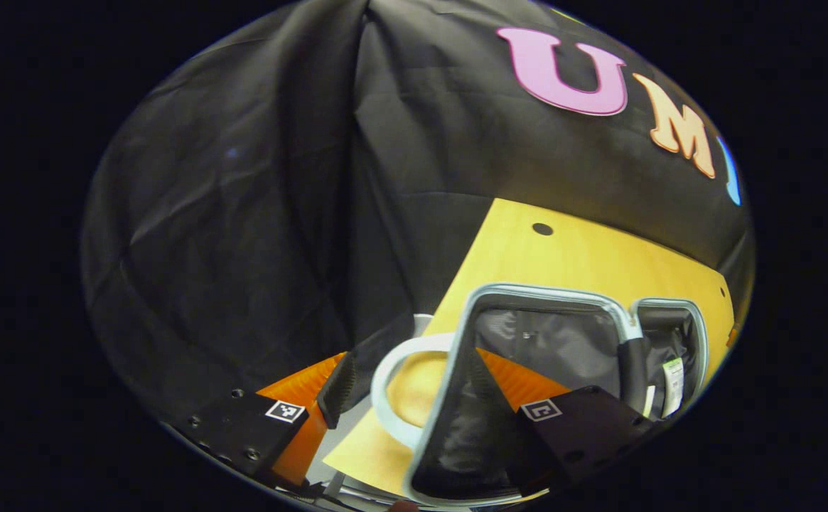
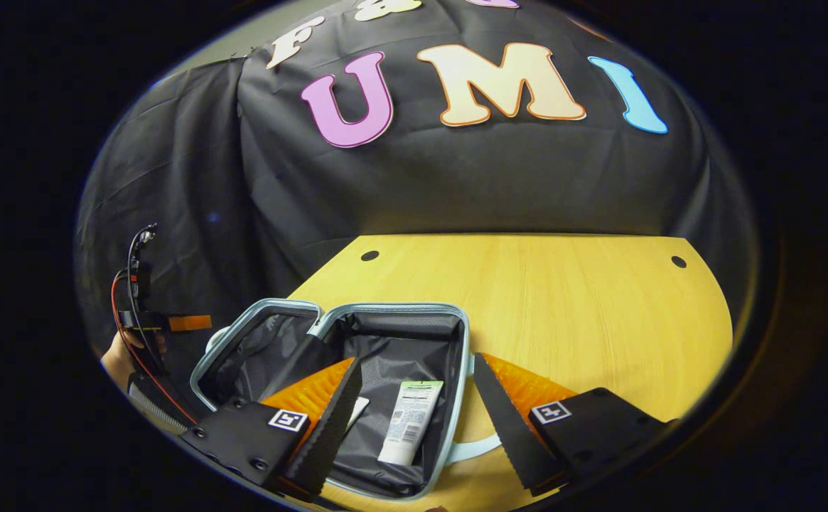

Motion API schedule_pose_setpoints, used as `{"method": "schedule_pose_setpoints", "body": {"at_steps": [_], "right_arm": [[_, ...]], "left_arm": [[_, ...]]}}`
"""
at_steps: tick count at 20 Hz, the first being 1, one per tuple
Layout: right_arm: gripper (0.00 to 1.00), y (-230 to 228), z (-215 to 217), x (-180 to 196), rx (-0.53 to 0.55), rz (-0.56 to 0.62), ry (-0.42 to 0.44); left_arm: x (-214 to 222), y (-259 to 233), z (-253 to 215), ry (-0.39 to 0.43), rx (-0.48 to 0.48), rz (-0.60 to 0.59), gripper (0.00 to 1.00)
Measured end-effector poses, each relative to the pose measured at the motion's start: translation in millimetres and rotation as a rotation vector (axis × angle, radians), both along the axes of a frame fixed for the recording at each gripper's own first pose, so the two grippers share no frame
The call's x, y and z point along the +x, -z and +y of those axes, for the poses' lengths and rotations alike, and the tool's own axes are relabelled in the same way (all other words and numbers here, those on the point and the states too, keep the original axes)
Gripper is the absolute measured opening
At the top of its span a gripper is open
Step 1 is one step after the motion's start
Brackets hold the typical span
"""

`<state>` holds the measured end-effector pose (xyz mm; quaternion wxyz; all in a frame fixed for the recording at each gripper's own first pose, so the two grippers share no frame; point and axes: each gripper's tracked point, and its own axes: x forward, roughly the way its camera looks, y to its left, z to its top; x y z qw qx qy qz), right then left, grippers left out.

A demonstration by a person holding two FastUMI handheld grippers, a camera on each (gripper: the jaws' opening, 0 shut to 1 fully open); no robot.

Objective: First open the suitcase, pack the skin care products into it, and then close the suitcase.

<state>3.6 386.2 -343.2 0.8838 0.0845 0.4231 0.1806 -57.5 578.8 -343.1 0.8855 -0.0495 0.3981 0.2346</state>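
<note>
Two fisheye views look down at a pale wooden desk [image 2: 527, 299] in a booth draped with black cloth. In the right gripper view, an open suitcase [image 2: 456, 334] lies in the lower left of the frame, its two halves spread flat side by side, both lined in dark fabric and edged with a pale rim. One white tube [image 2: 410, 421] of skin care product lies inside the nearer half; a second pale item peeks out beside the left finger, too hidden to identify. The right gripper [image 2: 417, 419] hangs over that half with its fingers wide apart, holding nothing. At the far left edge a person's hand [image 2: 119, 359] holds the other gripper, trailing red and black cables.

In the left gripper view, the suitcase [image 1: 481, 295] fills the lower right of the frame, with its pale carry handle [image 1: 385, 387] looping out at the lower centre. The left gripper [image 1: 414, 398] has its fingers apart, one on each side of that handle and the near rim, not pressing on either.

The shell looks rigid and light, so the lid should swing on its hinge if lifted by the rim or handle. The lining is soft. The tube looks light, smooth and squeezable, best taken across its middle
</note>
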Motion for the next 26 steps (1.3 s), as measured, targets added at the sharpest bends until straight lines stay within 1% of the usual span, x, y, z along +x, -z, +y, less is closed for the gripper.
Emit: {"method": "schedule_pose_setpoints", "body": {"at_steps": [2, 5, 7, 8, 9, 10, 11, 12, 13, 14, 16, 17, 18, 19, 20, 21, 22, 25, 26], "right_arm": [[0.98, 1, -4, 1, -0.014, -0.004, 0.012], [0.98, 2, -11, 2, -0.034, 0.0, 0.037], [0.98, 2, -16, 2, -0.049, -0.003, 0.047], [0.98, 2, -18, 2, -0.055, -0.004, 0.051], [0.98, 2, -21, 2, -0.061, -0.005, 0.056], [0.98, 2, -22, 2, -0.064, -0.006, 0.06], [0.98, 2, -24, 2, -0.067, -0.007, 0.063], [0.98, 1, -26, 2, -0.07, -0.01, 0.066], [0.98, 0, -27, 2, -0.07, -0.012, 0.068], [0.98, 0, -28, 3, -0.072, -0.017, 0.072], [0.98, -1, -32, 3, -0.079, -0.027, 0.074], [0.92, -3, -34, 2, -0.079, -0.032, 0.074], [0.92, -2, -36, 2, -0.081, -0.037, 0.074], [0.92, -5, -38, 2, -0.081, -0.046, 0.075], [0.92, -6, -39, 1, -0.078, -0.053, 0.073], [0.98, -6, -40, 2, -0.077, -0.06, 0.068], [0.92, -4, -41, 1, -0.077, -0.062, 0.063], [0.92, -4, -42, 0, -0.061, -0.067, 0.064], [0.98, -4, -42, 0, -0.056, -0.069, 0.063]], "left_arm": [[-3, 18, 14, -0.022, -0.015, 0.028, 0.94], [-10, 46, 29, -0.027, -0.046, 0.085, 0.94], [-17, 59, 38, -0.033, -0.084, 0.122, 0.91], [-21, 64, 41, -0.036, -0.103, 0.142, 0.93], [-22, 69, 43, -0.033, -0.118, 0.158, 0.88], [-24, 72, 46, -0.028, -0.129, 0.172, 0.86], [-26, 76, 48, -0.023, -0.137, 0.192, 0.78], [-27, 80, 49, -0.021, -0.145, 0.213, 0.74], [-28, 82, 47, -0.013, -0.17, 0.219, 0.66], [-26, 77, 50, -0.003, -0.18, 0.212, 0.63], [-26, 78, 47, 0.017, -0.194, 0.225, 0.37], [-27, 75, 45, 0.011, -0.193, 0.241, 0.24], [-24, 73, 44, 0.011, -0.173, 0.237, 0.16], [-19, 71, 39, 0.031, -0.147, 0.22, 0.08], [-17, 66, 36, 0.046, -0.128, 0.219, 0.06], [-16, 60, 34, 0.06, -0.113, 0.222, 0.04], [-15, 56, 33, 0.071, -0.096, 0.223, 0.04], [-9, 34, 26, 0.075, -0.09, 0.193, 0.03], [-10, 23, 26, 0.077, -0.093, 0.177, 0.03]]}}
